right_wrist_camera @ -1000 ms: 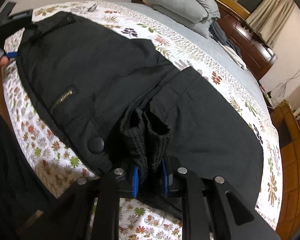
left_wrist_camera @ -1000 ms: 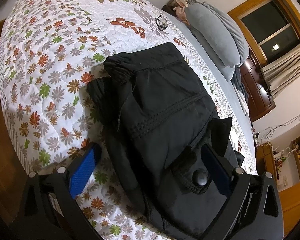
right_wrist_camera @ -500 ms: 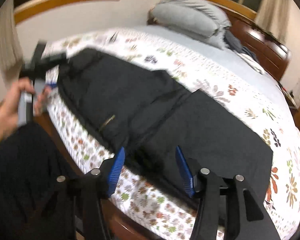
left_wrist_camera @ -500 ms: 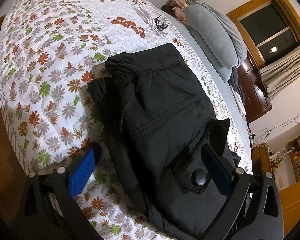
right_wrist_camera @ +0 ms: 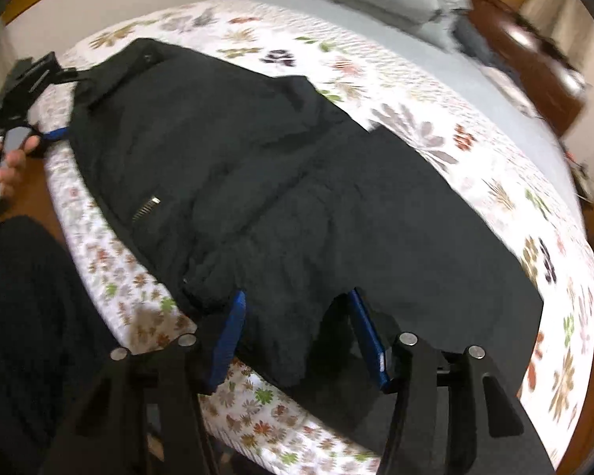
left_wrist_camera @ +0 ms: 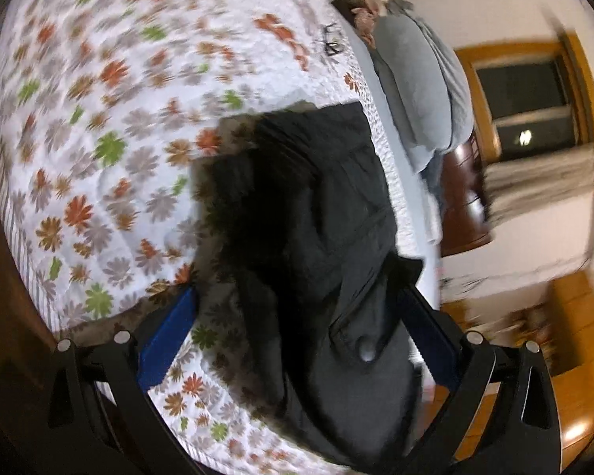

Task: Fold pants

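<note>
Black pants (left_wrist_camera: 316, 217) lie folded across a floral quilt (left_wrist_camera: 99, 138), their waistband and button near me in the left wrist view. My left gripper (left_wrist_camera: 297, 293) stands wide open astride the waistband, and a flap of cloth drapes over its right finger. In the right wrist view the pants (right_wrist_camera: 297, 182) stretch across the bed, a zip pocket showing. My right gripper (right_wrist_camera: 297, 297) hovers over their near edge with its jaws opening; cloth lies below them and the blue pads (right_wrist_camera: 229, 336) do not press it. A hand (right_wrist_camera: 12, 162) holds the left gripper (right_wrist_camera: 63, 103) at the far left.
Grey pillows (left_wrist_camera: 419, 91) are stacked at the head of the bed, beside a dark wooden dresser (left_wrist_camera: 463, 202) and a curtained window (left_wrist_camera: 522, 107). Glasses (left_wrist_camera: 332, 43) lie on the quilt beyond the pants. The person's dark-clothed leg (right_wrist_camera: 27, 316) stands by the bed edge (right_wrist_camera: 257, 435).
My right gripper opened, let go of the bunched fold of pants and lifted away. My left gripper stayed wide open while it shifted and rolled, and its view is now blurred.
</note>
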{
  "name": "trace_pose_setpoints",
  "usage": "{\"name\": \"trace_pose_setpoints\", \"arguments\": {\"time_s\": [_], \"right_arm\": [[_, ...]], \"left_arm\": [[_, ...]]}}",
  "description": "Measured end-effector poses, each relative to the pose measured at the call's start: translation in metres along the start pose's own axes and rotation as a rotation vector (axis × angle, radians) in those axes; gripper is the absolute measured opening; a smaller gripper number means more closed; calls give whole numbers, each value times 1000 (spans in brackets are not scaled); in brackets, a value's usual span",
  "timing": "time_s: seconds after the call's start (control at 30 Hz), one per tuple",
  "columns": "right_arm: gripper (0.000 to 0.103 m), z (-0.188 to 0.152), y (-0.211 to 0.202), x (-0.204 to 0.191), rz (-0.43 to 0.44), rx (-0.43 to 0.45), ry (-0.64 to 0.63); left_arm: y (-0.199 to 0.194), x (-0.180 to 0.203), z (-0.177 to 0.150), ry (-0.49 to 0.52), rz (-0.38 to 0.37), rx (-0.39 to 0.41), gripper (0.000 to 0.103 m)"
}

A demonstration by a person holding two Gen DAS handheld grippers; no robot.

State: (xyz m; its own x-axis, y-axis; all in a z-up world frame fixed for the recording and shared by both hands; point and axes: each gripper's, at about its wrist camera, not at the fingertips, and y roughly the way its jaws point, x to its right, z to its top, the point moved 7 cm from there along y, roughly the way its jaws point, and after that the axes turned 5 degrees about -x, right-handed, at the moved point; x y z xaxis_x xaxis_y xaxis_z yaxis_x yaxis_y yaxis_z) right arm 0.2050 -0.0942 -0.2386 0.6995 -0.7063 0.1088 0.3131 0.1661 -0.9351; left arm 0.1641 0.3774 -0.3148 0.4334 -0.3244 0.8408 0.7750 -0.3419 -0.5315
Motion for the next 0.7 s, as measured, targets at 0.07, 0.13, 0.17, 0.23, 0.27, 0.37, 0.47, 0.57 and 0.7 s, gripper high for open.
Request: {"name": "trace_pose_setpoints", "arguments": {"time_s": [0.07,0.13,0.17,0.23,0.27,0.37,0.47,0.57,0.7], "right_arm": [[82,22,-17,3,69,13,-29],[84,57,-37,-3,183,27,-70],[87,78,-45,-7,238,32,-91],[88,120,-52,-19,342,15,-132],[89,140,-55,-25,365,17,-148],[94,214,-52,-52,475,-5,-216],[95,268,-26,-84,558,-71,-250],[95,307,14,-114,607,-164,-272],[95,337,71,-157,650,-292,-348]], "left_arm": [[-3,-6,4,-58,-60,-23,100],[-4,-8,6,-72,-82,-34,100],[-3,-8,7,-82,-98,-40,100],[-3,-7,8,-101,-126,-49,100],[-3,-4,7,-97,-140,-53,100],[4,4,6,-36,-59,-46,100],[8,7,5,-44,-36,-27,100],[5,12,10,-23,-24,15,98],[5,10,15,-19,33,37,67]]}}
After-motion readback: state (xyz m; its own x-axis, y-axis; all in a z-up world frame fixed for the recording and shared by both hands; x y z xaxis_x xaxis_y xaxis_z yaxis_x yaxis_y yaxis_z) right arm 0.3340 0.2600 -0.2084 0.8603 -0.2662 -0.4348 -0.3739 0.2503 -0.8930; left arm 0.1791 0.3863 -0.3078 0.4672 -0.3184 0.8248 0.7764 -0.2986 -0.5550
